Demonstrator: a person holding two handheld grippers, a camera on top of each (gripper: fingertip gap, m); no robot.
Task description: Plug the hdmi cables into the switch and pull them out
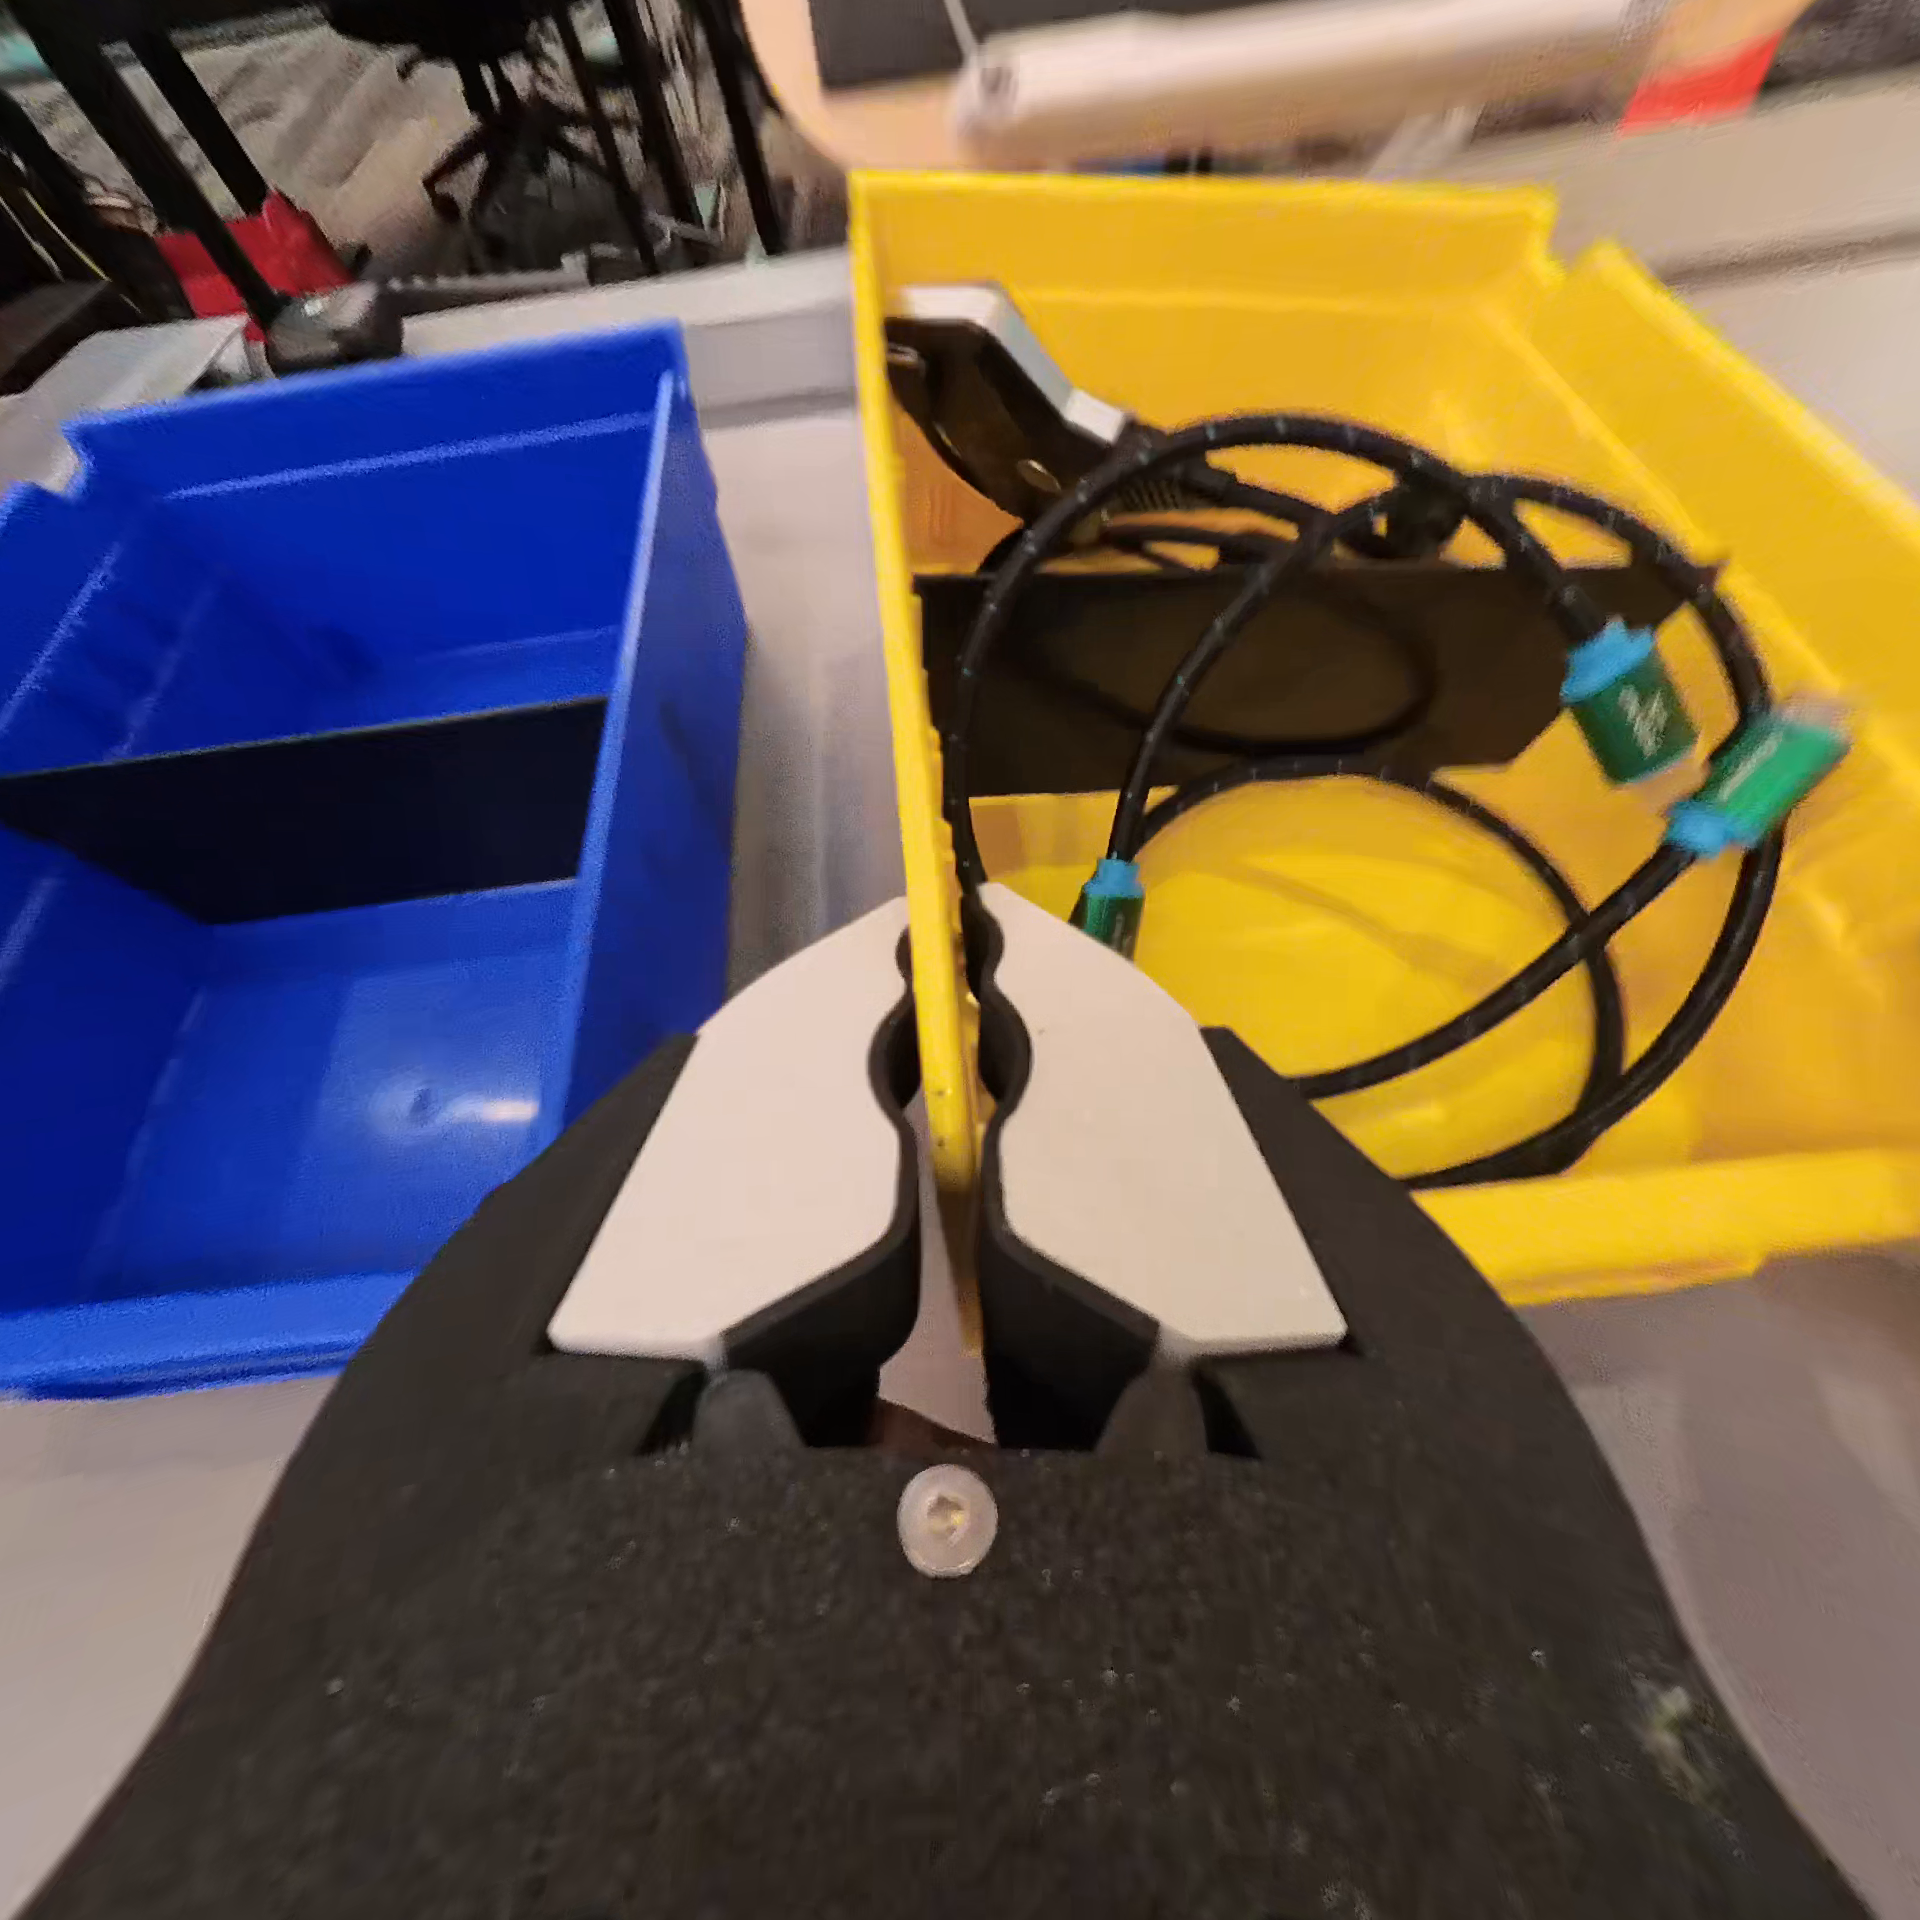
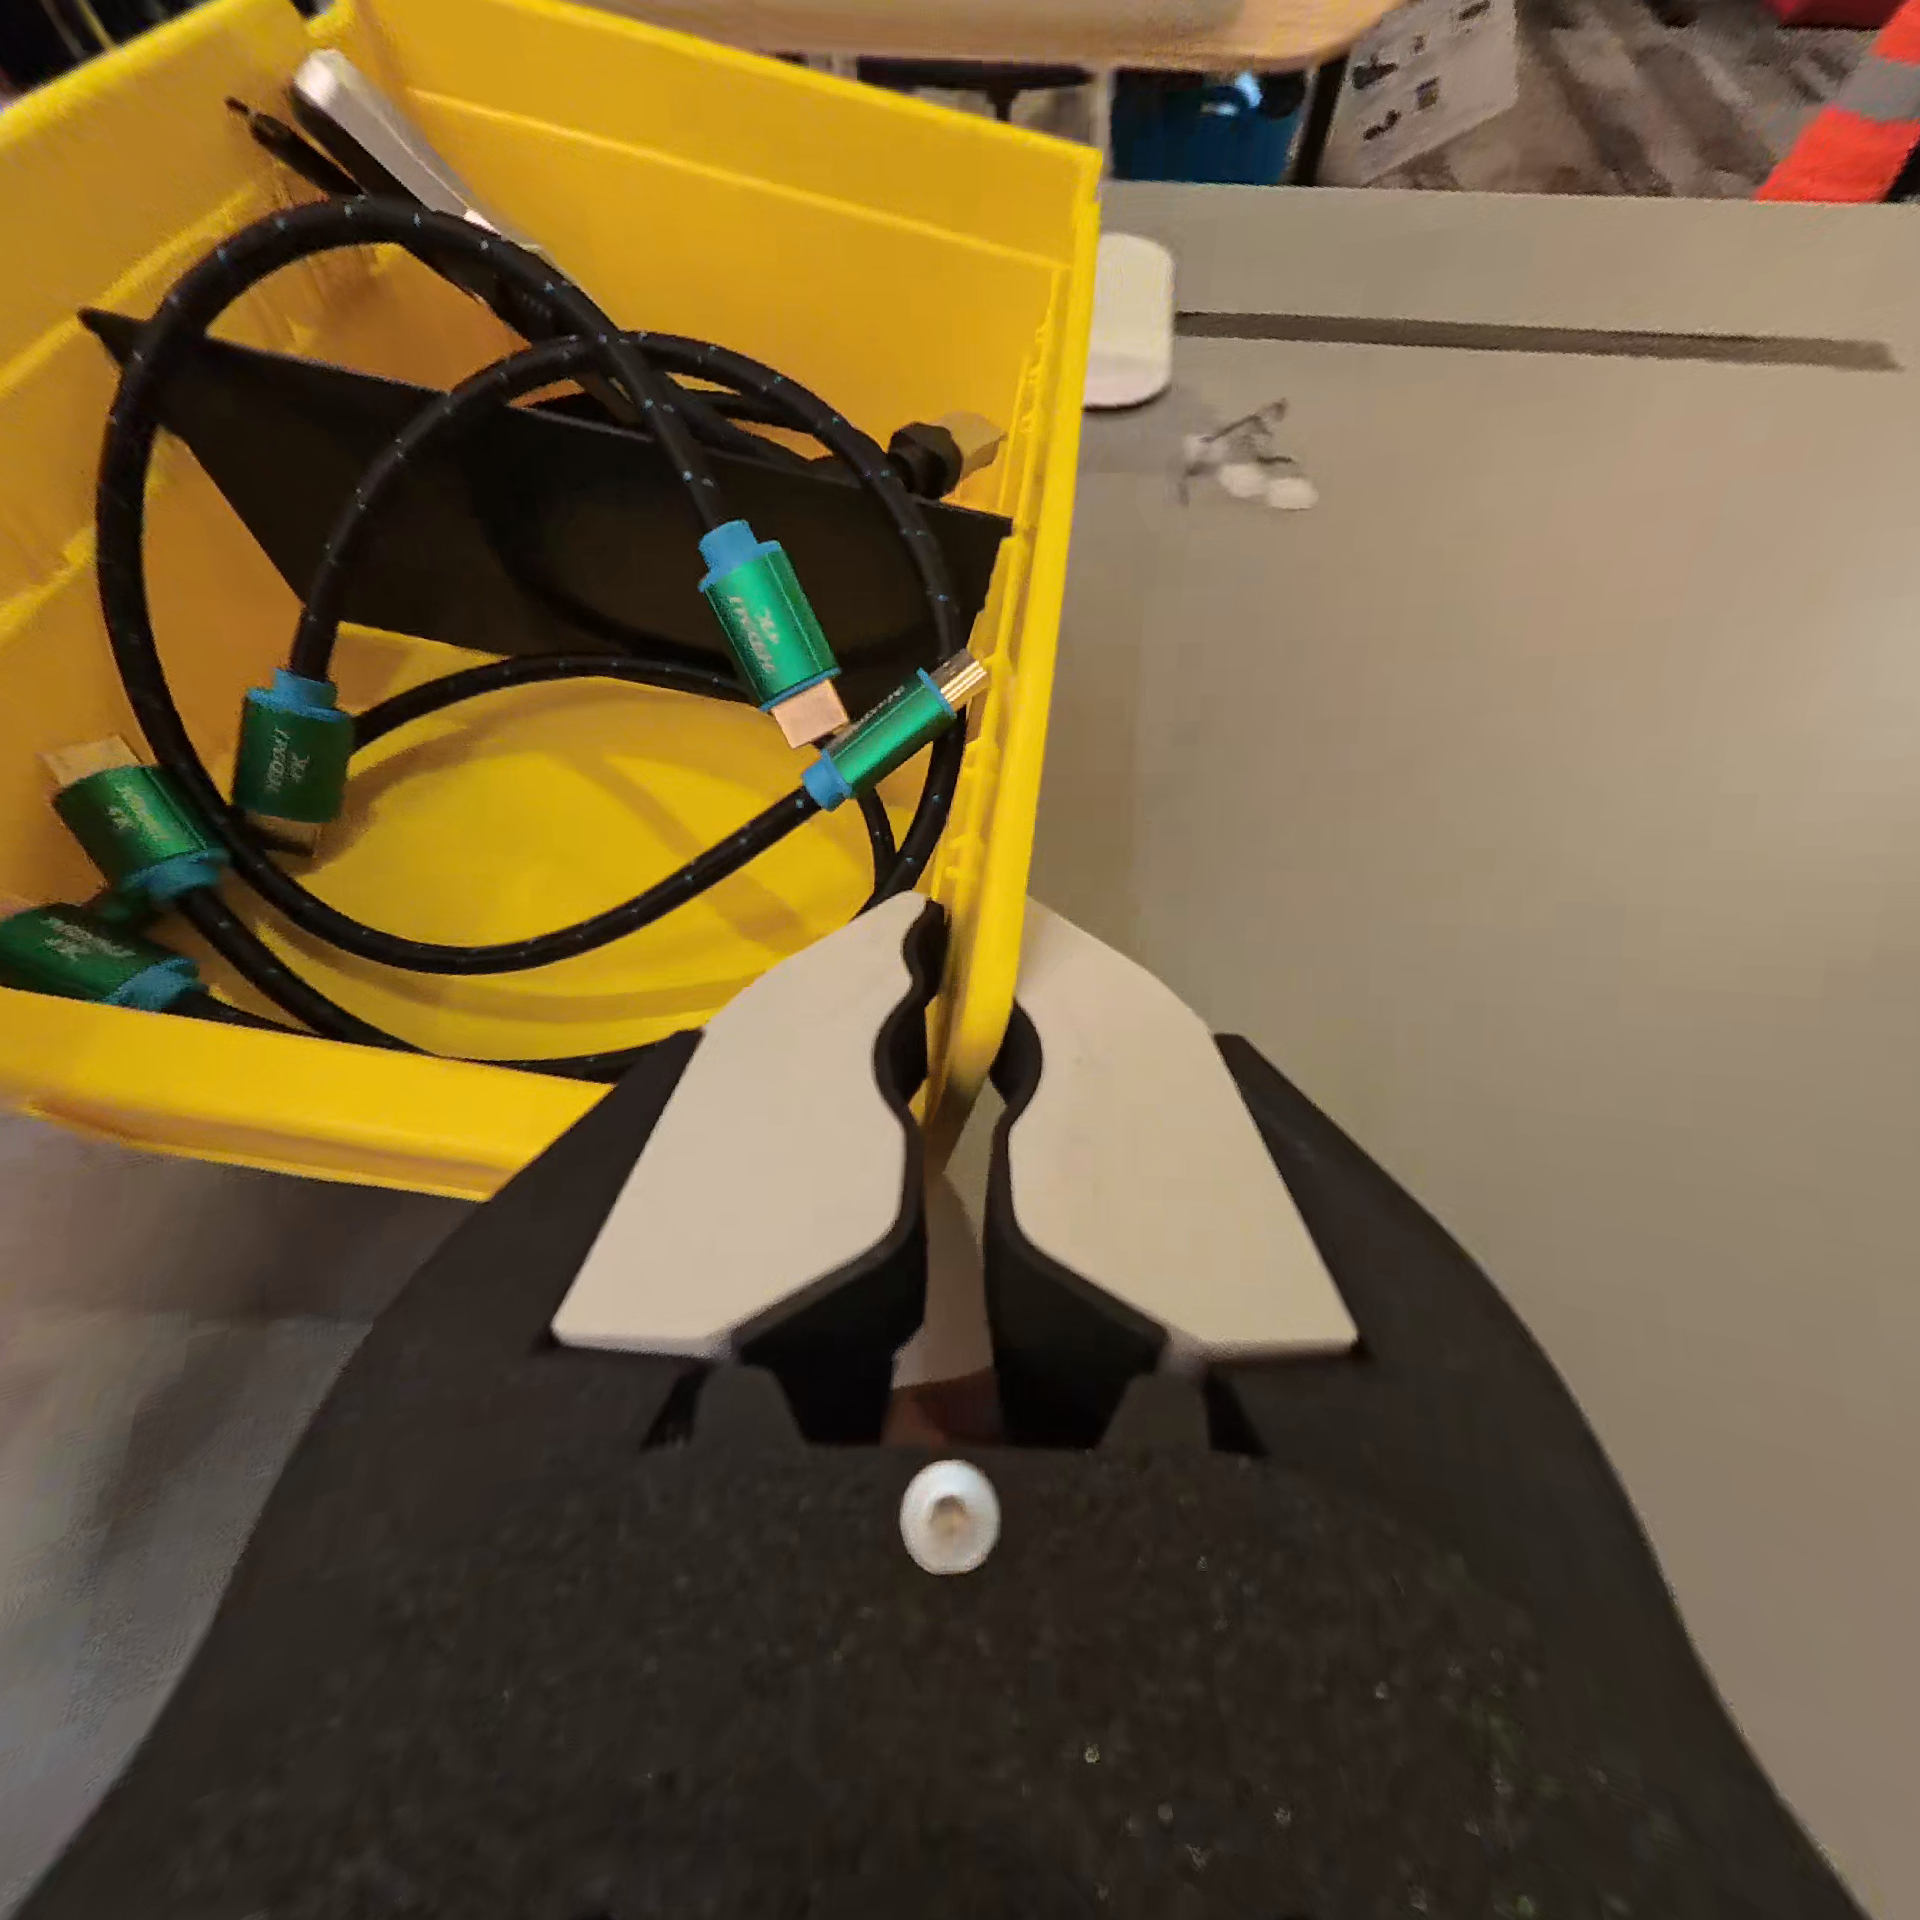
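Note:
A yellow bin (image 1: 1195, 239) holds several black braided HDMI cables (image 1: 1683, 935) with green plugs (image 1: 1631, 717). A silver and black switch (image 1: 1039, 364) leans in its far left corner, behind a black divider (image 1: 1247, 665). My left gripper (image 1: 948, 925) is shut on the bin's left wall. My right gripper (image 2: 971, 925) is shut on the right wall of the bin (image 2: 1039, 623). The right wrist view shows the cables (image 2: 135, 623), their green plugs (image 2: 769, 634), the divider (image 2: 582, 540) and the switch (image 2: 364, 114).
A blue bin (image 1: 665, 623) with a dark divider stands close to the left of the yellow bin. To the right lies grey table (image 2: 1507, 831) with a white object (image 2: 1127, 322), a black tape strip (image 2: 1538, 343) and small scraps (image 2: 1247, 457). There is about 20 cm between the tips of the two grippers.

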